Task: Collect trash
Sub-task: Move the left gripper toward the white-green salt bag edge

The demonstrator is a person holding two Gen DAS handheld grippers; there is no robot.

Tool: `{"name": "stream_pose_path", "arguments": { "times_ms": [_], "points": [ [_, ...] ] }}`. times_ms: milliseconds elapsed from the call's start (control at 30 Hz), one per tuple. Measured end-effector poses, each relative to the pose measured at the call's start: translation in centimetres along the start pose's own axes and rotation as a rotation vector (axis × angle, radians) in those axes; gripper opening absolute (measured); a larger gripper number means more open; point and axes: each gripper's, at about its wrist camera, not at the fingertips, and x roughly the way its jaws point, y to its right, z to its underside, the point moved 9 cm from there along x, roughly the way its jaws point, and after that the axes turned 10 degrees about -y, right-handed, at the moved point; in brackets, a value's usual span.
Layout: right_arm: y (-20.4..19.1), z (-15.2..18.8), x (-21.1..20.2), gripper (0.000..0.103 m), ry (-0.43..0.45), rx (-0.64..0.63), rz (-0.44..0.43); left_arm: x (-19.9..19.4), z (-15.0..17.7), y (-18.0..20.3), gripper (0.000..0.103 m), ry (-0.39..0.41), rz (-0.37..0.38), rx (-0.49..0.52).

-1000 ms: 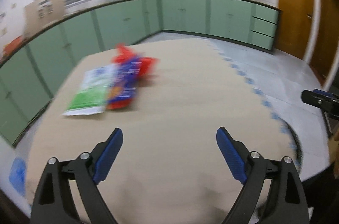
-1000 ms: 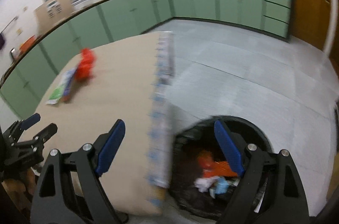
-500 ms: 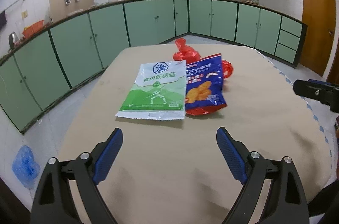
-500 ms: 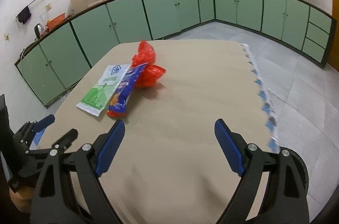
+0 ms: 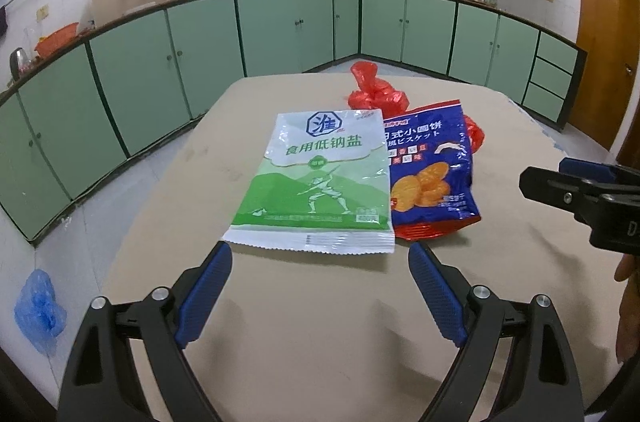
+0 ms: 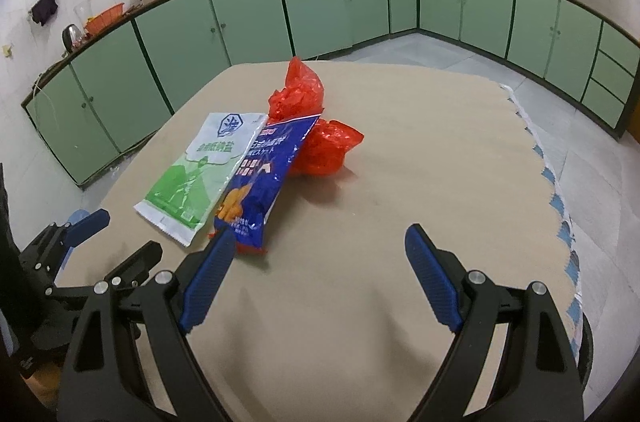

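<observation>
**Two open grippers facing three pieces of trash on a tan tabletop**

The left gripper [image 5: 320,296] is pointing down toward the tabletop [image 5: 320,334] with its jaws spread wide and nothing between its ribbed blue pads [image 5: 204,296]. Just beyond its tips, a flat, glossy green-and-white salt packet [image 5: 320,182] is lying face up, its crimped, serrated bottom seal turned toward the gripper. Touching the packet's right edge, and partly tucked under it, a shiny blue biscuit bag [image 5: 432,174] with a red lower seal is lying slightly puffed. Behind both, a crumpled red plastic bag [image 5: 374,94] of thin, translucent film is resting against the bag's far end.

The right gripper [image 6: 316,286] is likewise standing released, its jaws wide apart over bare tabletop [image 6: 420,162], with its left pad [image 6: 208,282] sitting just short of the biscuit bag [image 6: 260,178]. In this view the salt packet [image 6: 200,174] is lying to the left of the bag, and the red plastic bag [image 6: 316,126] is bulging out on both sides of the bag's far half. The tabletop surface is matte and smooth, with a scalloped blue-and-white trim [image 6: 560,206] running along its right edge. Each gripper's black frame is showing at the margin of the other's view.
</observation>
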Motion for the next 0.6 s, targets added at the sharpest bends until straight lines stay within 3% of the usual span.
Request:
{"name": "stream_pose_path", "arguments": {
  "times_ms": [200, 600],
  "points": [
    [3.4, -0.7, -0.1, 0.084, 0.013, 0.036, 0.057, 1.1, 0.1, 0.2, 0.088, -0.026, 0.005, 0.008],
    [12.2, 1.3, -1.1, 0.085, 0.025, 0.126, 0.132, 2.9, -0.5, 3.1, 0.088, -0.056, -0.005, 0.058]
  ]
}}
